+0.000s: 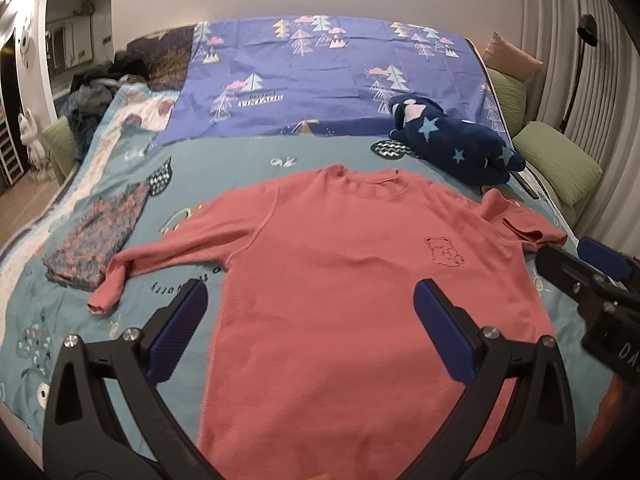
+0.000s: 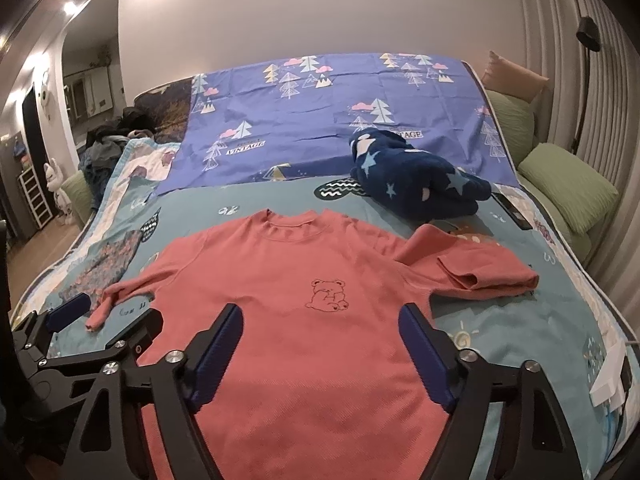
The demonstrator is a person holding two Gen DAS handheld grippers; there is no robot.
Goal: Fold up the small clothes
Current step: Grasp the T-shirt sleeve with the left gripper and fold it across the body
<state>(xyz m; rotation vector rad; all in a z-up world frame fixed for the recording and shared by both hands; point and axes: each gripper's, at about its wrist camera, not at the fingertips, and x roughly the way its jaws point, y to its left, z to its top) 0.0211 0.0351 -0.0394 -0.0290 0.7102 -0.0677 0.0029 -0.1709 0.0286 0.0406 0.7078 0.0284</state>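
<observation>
Nearest the cameras, the left gripper [image 1: 311, 312] and the right gripper [image 2: 322, 332] both hovered over the lower body of the pink sweater [image 1: 340, 280], jaws spread wide and grasping nothing. Neither touched the cloth, so far as the views allowed.

The sweater lay face up and flat on the bed [image 1: 248, 152], hem at the near edge, collar [image 2: 294, 222] toward the far edge. Its long axis ran near to far, roughly down the middle of the teal bedspread. A bear outline [image 2: 328, 295] showed on the chest. The left sleeve [image 1: 160, 258] stretched out toward the left edge, its cuff crumpled. The right sleeve [image 2: 472, 270] lay doubled over on itself toward the right edge.

Judgement: the garment was spread but folding had not begun. The next move would call for taking a sleeve or side seam and bringing it across the body; the bunched right sleeve probably needs straightening first.

Further off, a folded floral garment [image 1: 100, 236] lay near the left edge, and a navy star-print fleece [image 2: 416, 184] sat beyond the sweater's right shoulder. A purple tree-print sheet [image 2: 328, 116] covered the far end.
</observation>
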